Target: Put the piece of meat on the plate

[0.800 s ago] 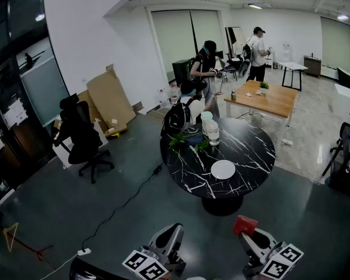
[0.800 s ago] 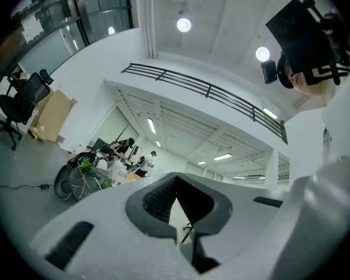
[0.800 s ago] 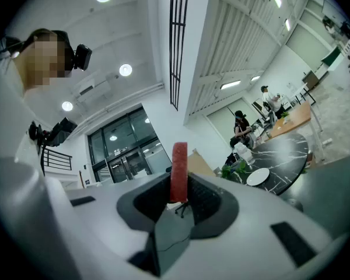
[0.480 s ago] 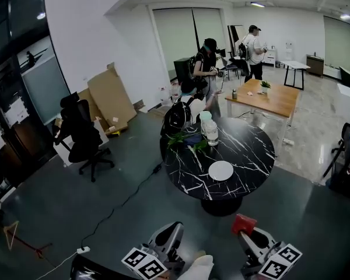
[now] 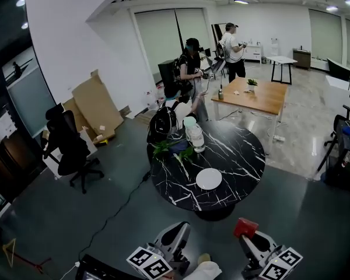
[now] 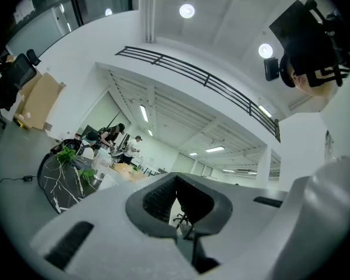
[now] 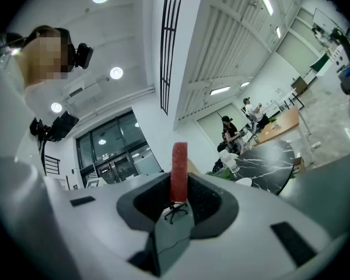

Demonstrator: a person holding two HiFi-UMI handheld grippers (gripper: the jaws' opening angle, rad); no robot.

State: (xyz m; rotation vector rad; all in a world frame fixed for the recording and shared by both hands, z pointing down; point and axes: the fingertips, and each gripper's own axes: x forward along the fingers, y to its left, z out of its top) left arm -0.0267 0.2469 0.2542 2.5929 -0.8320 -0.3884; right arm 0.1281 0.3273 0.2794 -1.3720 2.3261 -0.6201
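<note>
Right gripper view: the right gripper [image 7: 178, 196] has its jaws drawn narrow and clamped on the piece of meat [image 7: 179, 169], a red strip standing upright and poking past the tips. Left gripper view: the left gripper [image 6: 176, 206] has its jaws together at the tips, nothing between them. Head view: both grippers sit at the bottom edge, well apart from the round black marble table [image 5: 239, 156]. The white plate [image 5: 209, 178] lies near the table's closest rim, with bare dark floor [image 5: 291, 214] between it and the meat.
</note>
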